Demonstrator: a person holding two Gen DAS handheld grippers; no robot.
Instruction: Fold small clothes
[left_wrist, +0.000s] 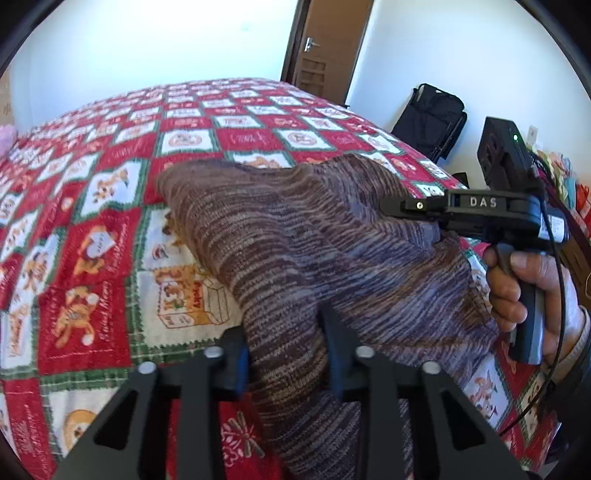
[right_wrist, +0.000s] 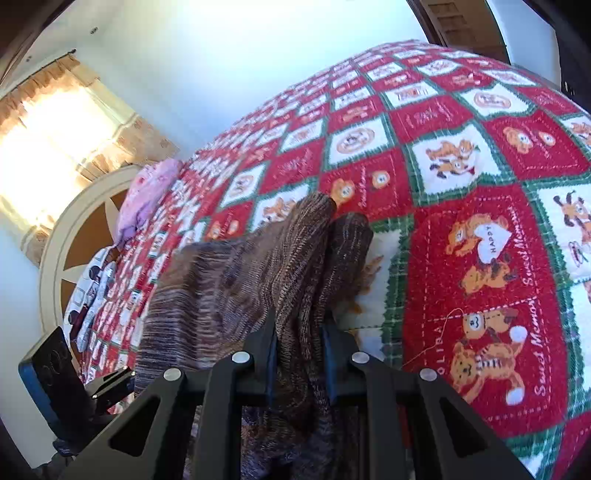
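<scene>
Your left gripper (left_wrist: 286, 347) and right gripper (right_wrist: 299, 360) both pinch sweater (left_wrist: 295, 236); its length stretches forward, away over quilt (left_wrist: 92, 258).

The knitted garment (left_wrist: 295, 236) lies draped on the bed (left_wrist: 110, 229), its near part bunched between the fingers of the left tool (left_wrist: 288, 354) at 6 o'clock in the left wrist view. At 3 o'clock the right tool (left_wrist: 424, 206) reaches in over the garment's edge, with the person's hand (left_wrist: 524, 291) on its grip just below. Behind the bed, a door (left_wrist: 325, 40) stands at 12 o'clock and a bag (left_wrist: 428, 114) leans on the wall at 2 o'clock. In the right wrist view, a pillow (right_wrist: 147, 195) sits at 10 o'clock on the bed, before the headboard (right_wrist: 74, 236).
</scene>
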